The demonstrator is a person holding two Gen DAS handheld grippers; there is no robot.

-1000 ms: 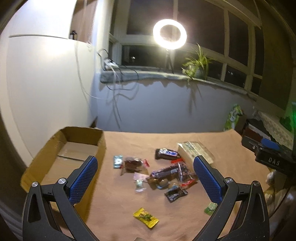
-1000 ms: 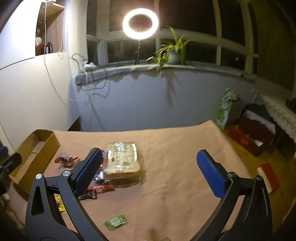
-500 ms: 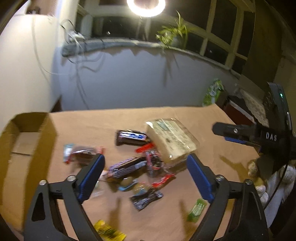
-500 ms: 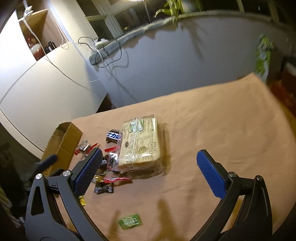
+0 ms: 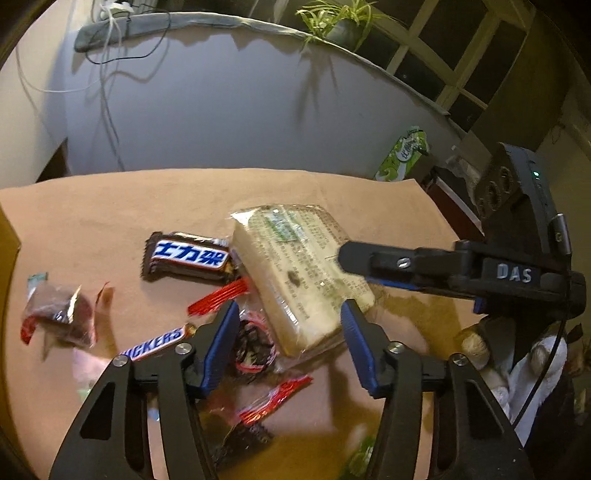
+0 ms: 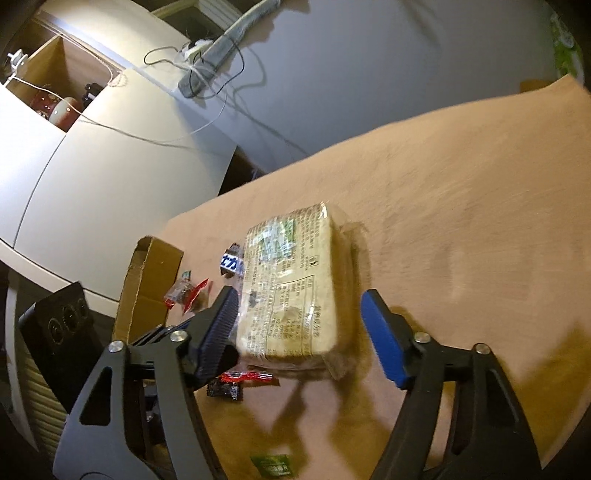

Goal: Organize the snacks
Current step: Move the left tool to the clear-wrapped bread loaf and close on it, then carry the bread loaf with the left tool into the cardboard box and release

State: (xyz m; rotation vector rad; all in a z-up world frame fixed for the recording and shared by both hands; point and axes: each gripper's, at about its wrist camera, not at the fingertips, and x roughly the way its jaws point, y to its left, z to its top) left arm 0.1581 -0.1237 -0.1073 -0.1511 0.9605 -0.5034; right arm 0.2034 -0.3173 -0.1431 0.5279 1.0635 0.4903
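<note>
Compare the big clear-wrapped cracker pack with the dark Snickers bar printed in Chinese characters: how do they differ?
The cracker pack is by far the bigger and thicker; the Snickers bar is slim and flat. The pack is pale tan under a clear wrapper with small print; the bar is dark brown with bold blue-and-white lettering. The pack lies between both hand-held grippers' fingers; the bar lies outside them, to the pack's left. Both rest on the brown table cover, still sealed.

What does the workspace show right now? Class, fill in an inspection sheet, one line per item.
Surface: tan cloth over the table.
Job's things: big wrapped pack; Snickers bars; small sweets; cardboard box.
Clutter: nothing seen.
Grippers: left gripper and right gripper both closing around the pack, pads not yet pressing.
Cables: white and black leads on the sill and wall.
Surroundings: potted plant, cabinet.
</note>
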